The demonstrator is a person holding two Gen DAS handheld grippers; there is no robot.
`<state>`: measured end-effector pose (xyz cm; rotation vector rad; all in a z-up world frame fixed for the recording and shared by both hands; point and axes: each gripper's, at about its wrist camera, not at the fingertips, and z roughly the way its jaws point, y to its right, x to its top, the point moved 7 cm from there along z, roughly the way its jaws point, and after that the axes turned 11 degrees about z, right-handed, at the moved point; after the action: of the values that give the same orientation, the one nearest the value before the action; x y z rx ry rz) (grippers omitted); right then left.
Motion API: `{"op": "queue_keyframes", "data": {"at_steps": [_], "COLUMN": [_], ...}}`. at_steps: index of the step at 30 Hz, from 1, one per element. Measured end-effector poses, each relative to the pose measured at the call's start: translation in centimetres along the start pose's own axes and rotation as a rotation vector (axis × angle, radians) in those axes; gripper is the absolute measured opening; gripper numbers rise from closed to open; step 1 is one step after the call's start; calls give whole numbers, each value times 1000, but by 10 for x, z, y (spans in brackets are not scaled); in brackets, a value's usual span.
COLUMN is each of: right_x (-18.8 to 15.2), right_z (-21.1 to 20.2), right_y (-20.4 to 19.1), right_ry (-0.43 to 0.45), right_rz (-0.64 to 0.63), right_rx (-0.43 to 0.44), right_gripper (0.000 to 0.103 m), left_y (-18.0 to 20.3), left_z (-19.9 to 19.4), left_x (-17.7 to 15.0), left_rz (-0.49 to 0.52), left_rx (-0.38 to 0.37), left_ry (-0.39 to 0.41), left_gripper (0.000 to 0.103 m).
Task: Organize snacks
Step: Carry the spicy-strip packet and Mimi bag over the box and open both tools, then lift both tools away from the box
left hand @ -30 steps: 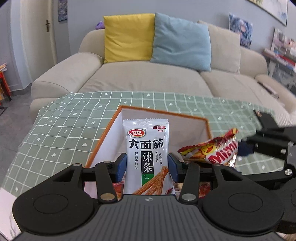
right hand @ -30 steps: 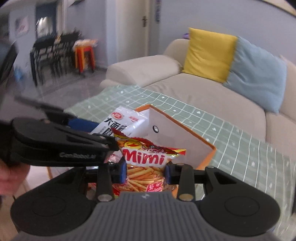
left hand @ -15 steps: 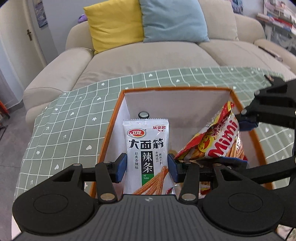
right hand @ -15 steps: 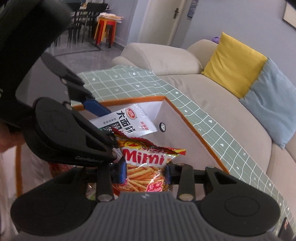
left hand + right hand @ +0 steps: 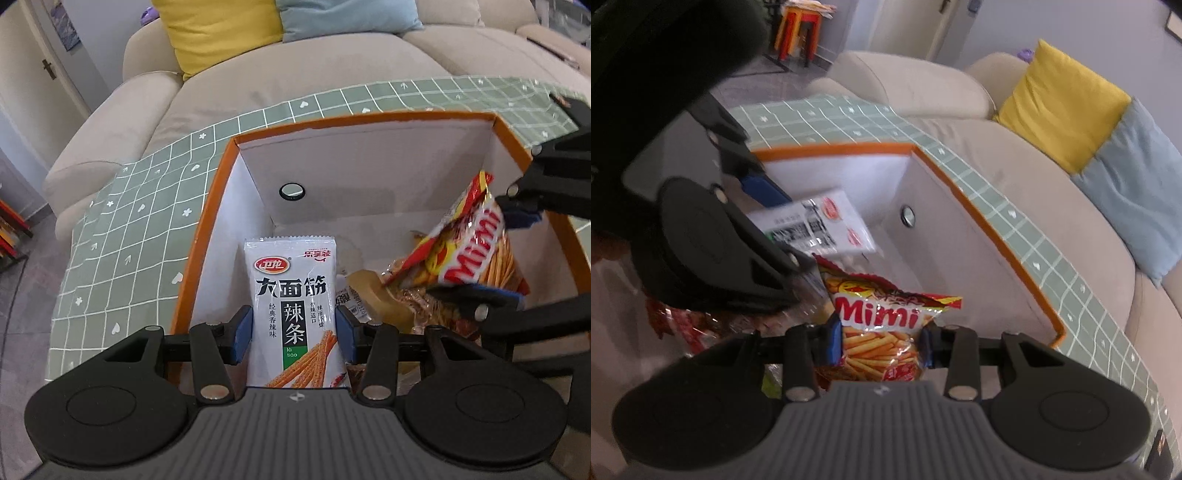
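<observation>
Both claws are over the orange-rimmed box (image 5: 218, 206) on the bench with the green checked cloth (image 5: 129, 221). The left claw (image 5: 294, 334) is clamped on the white spicy-strip packet (image 5: 291, 295), pads pressing both long edges, packet upright at 6 o'clock in the left wrist view, down inside the box. At 3 o'clock the right claw (image 5: 880, 341) pinches the red Mimi bag (image 5: 882, 332) by its lower half, its crinkled top tilted toward 11 o'clock, just above other wrappers (image 5: 384, 299) lying on the box floor. A round metal eyelet (image 5: 291, 191) sits in the far white wall at 12 o'clock. Beyond, a beige sofa (image 5: 295, 81) carries a yellow cushion (image 5: 1060, 122).
</observation>
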<state>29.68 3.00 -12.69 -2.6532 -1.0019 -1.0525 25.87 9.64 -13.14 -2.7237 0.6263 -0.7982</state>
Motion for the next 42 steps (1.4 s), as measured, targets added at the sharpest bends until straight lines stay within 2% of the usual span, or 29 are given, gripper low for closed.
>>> {"op": "queue_keyframes", "data": {"at_steps": [2,4,6,8,11,15,20,23,28,33,42], "right_x": [0,0,2,5,8,10,11,8,-6,-29,-81], "right_z": [0,0,-2,-6,-16,-36,-76,-105,-152,-195,-237], "right_y": [5,11,15,20,23,26,32,36,34,29,17], "right_ry": [-1,-5,2,8,29,66,125,161,196,235,252], "right_rz": [39,72,94,127,158,195,303,391,483,529,567], "right_rx": [9,4,4,8,-1,-9,-19,-22,-42,-85,-150], "right_gripper": [39,44,48,58,66,80,85,88,91,94,98], "left_y": [2,2,2,1,-1,-8,-17,-15,-3,12,44], "left_z": [1,-1,-4,-11,-24,-56,-112,-145,-187,-210,-220], "left_x": [-1,-1,-1,0,4,8,10,8,-4,-19,-42], "left_rz": [19,18,9,11,3,-63,-164,-211,-276,-318,-352], "left_rx": [10,13,4,8,24,60,181,195,180,200,189], "left_ry": [-13,-6,11,35,66,144,281,355,427,465,451], "left_gripper": [55,62,63,66,70,75,79,81,86,88,89]}}
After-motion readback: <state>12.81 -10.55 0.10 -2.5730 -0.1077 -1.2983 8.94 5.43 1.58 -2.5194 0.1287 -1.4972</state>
